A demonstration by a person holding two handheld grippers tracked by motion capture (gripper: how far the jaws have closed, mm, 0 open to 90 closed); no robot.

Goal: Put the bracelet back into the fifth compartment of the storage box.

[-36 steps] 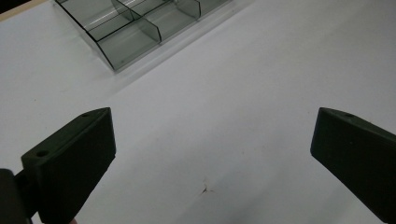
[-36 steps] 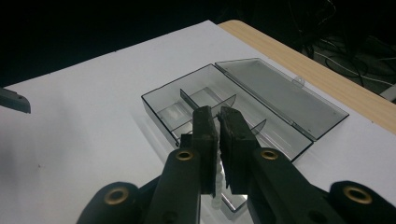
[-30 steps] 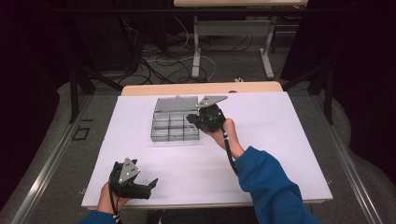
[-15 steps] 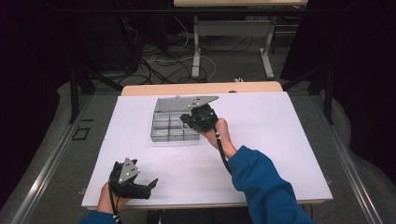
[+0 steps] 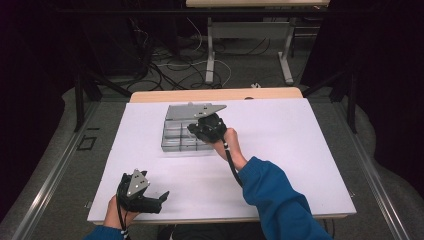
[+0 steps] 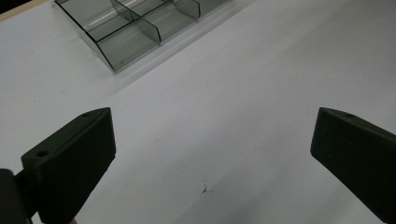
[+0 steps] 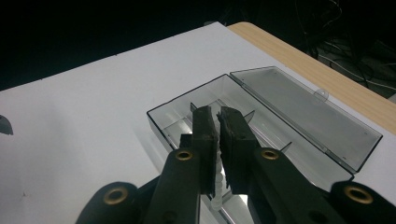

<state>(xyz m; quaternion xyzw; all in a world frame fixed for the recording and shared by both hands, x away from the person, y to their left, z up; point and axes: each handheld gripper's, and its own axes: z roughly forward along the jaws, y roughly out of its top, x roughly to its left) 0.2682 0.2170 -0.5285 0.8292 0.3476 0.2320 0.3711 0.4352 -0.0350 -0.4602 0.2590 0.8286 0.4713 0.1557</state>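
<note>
best lowered slowly, straight over one compartment. white table (image 5: 300,150), smooth and matte; clear plastic box (image 5: 172,137) near its far edge, lid open flat. right gripper (image 7: 219,119) above the box — clamped on a small whitish piece (image 7: 217,179). left gripper (image 5: 162,196) apart, idle at the near edge.

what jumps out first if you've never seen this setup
The clear compartment box with its lid open, mid-table on the white sheet, draws the eye first. The right gripper hangs over it, jaws shut on a small whitish piece. The left gripper sits at the near left edge, jaws wide open and holding nothing.
</note>
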